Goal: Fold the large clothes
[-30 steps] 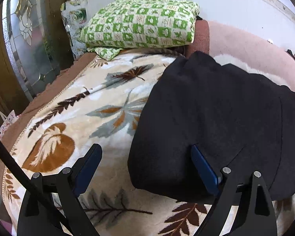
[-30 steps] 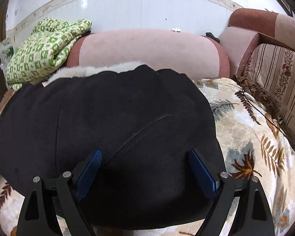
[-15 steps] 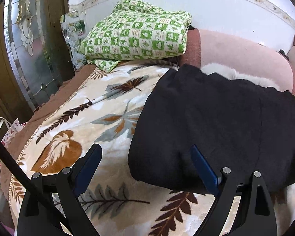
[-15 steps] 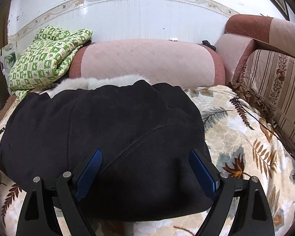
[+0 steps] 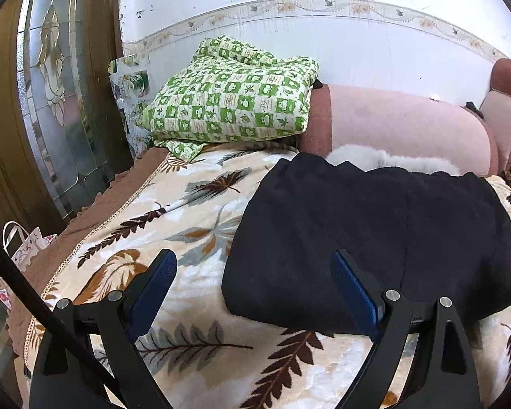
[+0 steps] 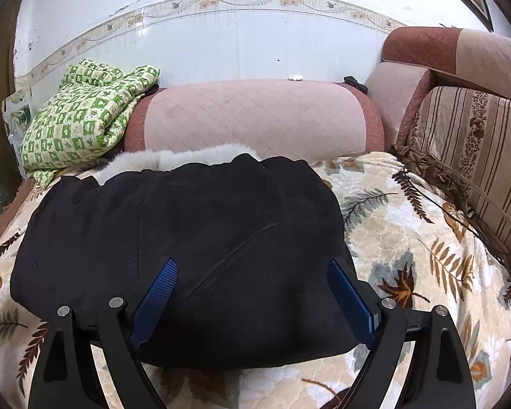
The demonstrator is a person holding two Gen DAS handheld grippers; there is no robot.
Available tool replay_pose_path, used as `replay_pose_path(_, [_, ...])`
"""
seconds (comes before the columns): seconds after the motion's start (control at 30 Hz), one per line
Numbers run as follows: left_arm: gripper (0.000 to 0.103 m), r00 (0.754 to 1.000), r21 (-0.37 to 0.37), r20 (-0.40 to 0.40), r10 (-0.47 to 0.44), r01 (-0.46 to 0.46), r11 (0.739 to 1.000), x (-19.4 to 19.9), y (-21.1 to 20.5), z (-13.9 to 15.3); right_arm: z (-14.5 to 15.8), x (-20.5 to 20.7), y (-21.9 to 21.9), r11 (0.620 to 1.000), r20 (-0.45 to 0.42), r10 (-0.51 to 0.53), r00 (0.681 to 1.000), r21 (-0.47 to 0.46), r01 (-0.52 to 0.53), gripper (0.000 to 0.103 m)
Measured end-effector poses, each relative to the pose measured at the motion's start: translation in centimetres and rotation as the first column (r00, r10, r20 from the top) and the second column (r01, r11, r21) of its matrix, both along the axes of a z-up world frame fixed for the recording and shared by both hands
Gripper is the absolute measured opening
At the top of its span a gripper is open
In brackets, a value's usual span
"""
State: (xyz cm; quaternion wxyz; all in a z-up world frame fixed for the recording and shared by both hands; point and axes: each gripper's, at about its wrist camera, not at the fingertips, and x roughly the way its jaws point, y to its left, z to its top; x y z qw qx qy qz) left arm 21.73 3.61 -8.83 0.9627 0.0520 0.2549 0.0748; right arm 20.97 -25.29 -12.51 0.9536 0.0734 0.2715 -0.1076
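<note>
A large black coat lies folded into a thick bundle on the leaf-patterned blanket; it also shows in the right wrist view. A strip of white fur trim sticks out at its far edge. My left gripper is open and empty, above the coat's near left edge. My right gripper is open and empty, held over the coat's near edge.
A folded green checked quilt rests at the back left by a pink bolster. A striped sofa cushion bounds the right side. A glass-panelled door and a paper bag stand left of the bed.
Both grippers have pulled back and risen from the coat, so more wall and blanket show. Both stay open and the coat has not moved.
</note>
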Motion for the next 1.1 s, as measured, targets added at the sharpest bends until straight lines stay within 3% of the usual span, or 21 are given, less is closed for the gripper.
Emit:
replay_pose_path(0.3, [0.091,1.000,-0.002,-0.011,-0.006,0.006,1.000,-0.5,-0.3,0.1,-0.4,-0.1,0.9,1.000,-0.011,0.008,1.000,-0.008,-0.008,0.092])
replay_pose_path(0.53, [0.091,0.998,-0.026,-0.067,-0.007,0.006,1.000,0.5,-0.1,-0.6,-0.9,0.2,0.8,1.000,-0.029,0.011,1.000,-0.001,-0.011,0.092])
replay_pose_path(0.73, [0.091,0.991,-0.063,-0.131,-0.001,-0.007,0.998,1.6,0.6,-1.5,-1.7,0.6,0.0,0.998,-0.068,0.020,0.997,0.067,-0.015,0.092])
replay_pose_path(1.1, [0.091,0.988,-0.061,-0.156,0.000,-0.009,0.998,2.1,0.8,-2.2,-3.5,0.9,-2.6,0.967,-0.136,0.009,0.991,0.254,0.026,0.092])
